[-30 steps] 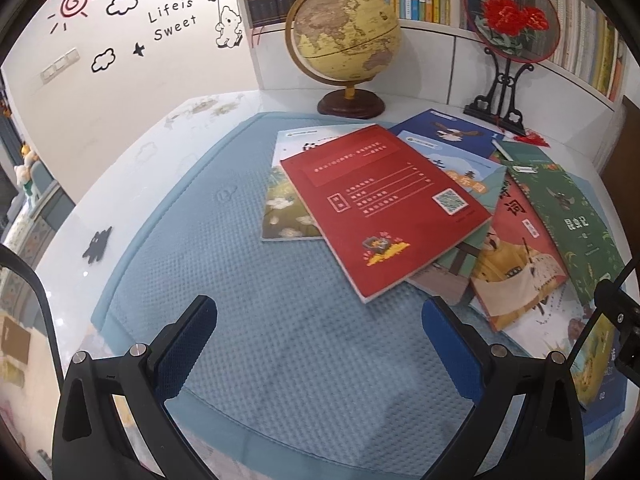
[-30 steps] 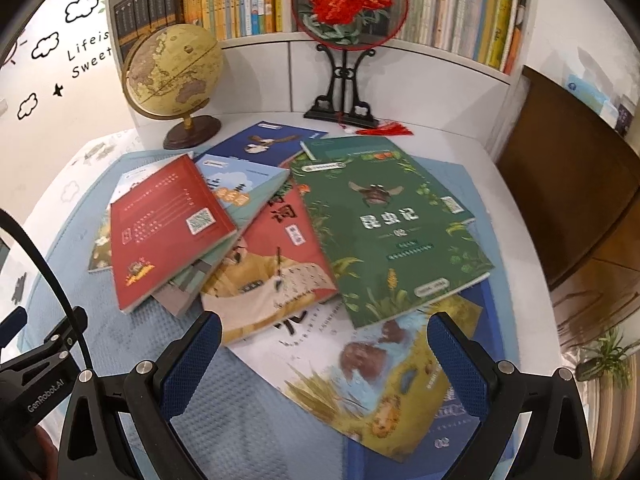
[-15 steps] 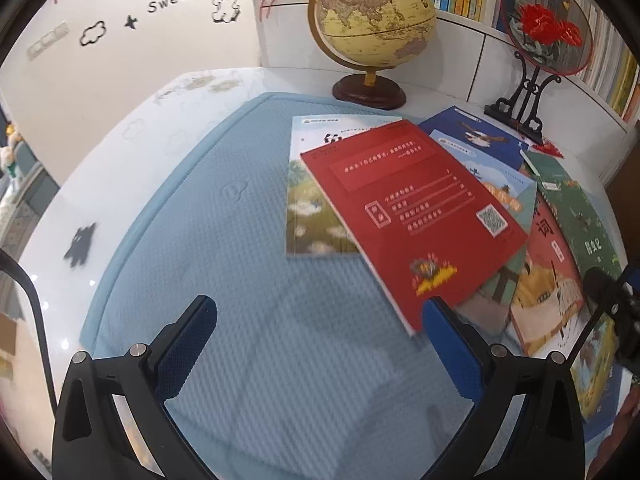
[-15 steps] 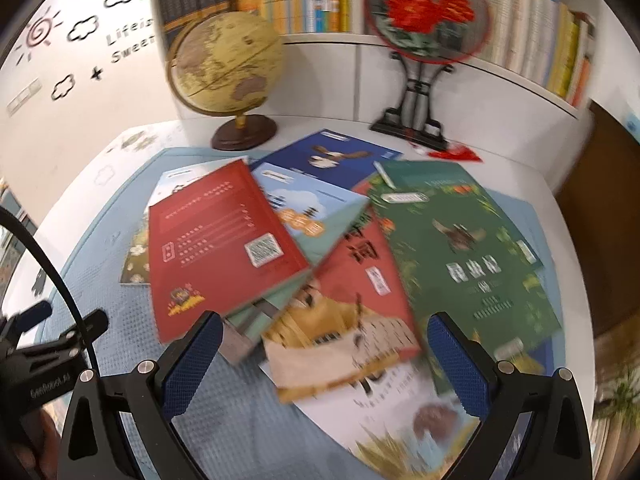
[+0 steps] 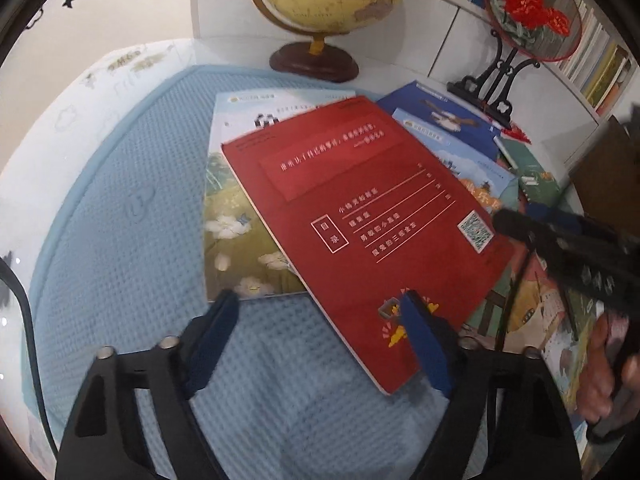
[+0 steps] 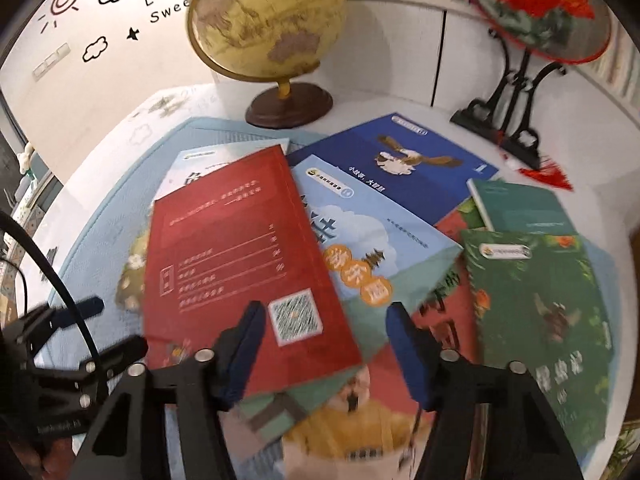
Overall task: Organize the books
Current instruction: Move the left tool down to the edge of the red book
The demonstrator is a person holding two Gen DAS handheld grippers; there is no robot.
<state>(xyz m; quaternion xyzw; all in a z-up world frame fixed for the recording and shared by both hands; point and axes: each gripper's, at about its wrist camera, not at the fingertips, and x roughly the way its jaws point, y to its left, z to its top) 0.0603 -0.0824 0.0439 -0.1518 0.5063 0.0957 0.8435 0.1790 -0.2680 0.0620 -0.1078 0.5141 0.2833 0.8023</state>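
On the blue mat: red book [image 5: 372,216] tops the scattered pile.
Thin, flexible, light; both claws [image 5: 320,344] [image 6: 324,344] closing, gripping nothing yet; near edge suits.

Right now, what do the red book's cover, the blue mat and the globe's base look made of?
Red book: paper cover, matte or lightly coated; thin, pale page edge, no glare.
Blue mat: soft woven or knitted fabric, going by its waffle grid and rounded hem.
Globe base: dark brown and glossy, probably varnished wood, though moulded plastic is possible.
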